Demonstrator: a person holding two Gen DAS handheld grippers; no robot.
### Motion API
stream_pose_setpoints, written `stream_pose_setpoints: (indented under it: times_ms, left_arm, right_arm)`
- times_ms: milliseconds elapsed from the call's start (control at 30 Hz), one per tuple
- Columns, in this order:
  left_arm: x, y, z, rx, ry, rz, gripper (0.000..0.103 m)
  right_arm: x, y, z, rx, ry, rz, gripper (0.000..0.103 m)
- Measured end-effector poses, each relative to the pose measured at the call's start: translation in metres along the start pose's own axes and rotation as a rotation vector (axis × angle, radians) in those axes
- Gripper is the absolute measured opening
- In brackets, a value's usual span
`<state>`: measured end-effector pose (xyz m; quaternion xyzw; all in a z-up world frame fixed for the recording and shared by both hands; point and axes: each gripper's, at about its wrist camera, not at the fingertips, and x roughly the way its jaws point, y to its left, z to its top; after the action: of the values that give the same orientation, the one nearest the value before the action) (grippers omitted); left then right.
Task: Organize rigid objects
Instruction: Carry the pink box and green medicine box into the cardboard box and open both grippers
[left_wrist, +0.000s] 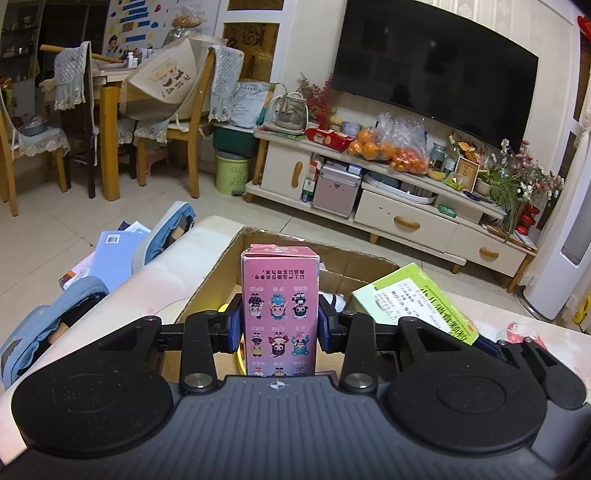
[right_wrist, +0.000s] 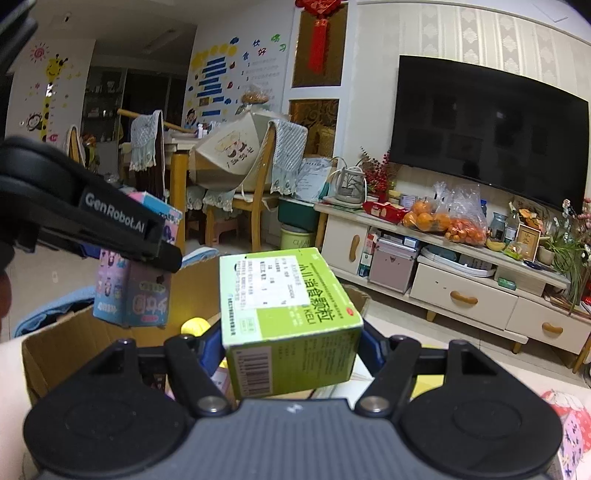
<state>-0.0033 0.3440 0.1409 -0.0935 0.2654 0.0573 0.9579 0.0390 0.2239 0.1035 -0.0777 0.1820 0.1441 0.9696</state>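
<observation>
My left gripper is shut on a tall pink box with cartoon figures and holds it upright above an open cardboard box. The pink box also shows in the right wrist view, under the left gripper. My right gripper is shut on a green medicine box and holds it over the same cardboard box. The green box shows in the left wrist view, to the right of the pink one. A yellow object lies inside the cardboard box.
The cardboard box stands on a pale table. Blue cushions and a blue book lie on the left. A TV cabinet with oranges stands across the floor. Dining chairs stand at the back left.
</observation>
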Motion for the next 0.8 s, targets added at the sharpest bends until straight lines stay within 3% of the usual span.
stream_pose_setpoints:
  times_ms: [633,800]
  left_arm:
    - [0.004,0.0,0.002,0.011,0.037,0.043,0.046]
    - [0.004,0.002,0.002,0.007,0.035,0.051,0.058]
  right_arm:
    - [0.009,0.021,-0.007,-0.138,0.015,-0.015,0.072]
    - [-0.003,0.021,-0.009,-0.135,-0.004,-0.017,0.076]
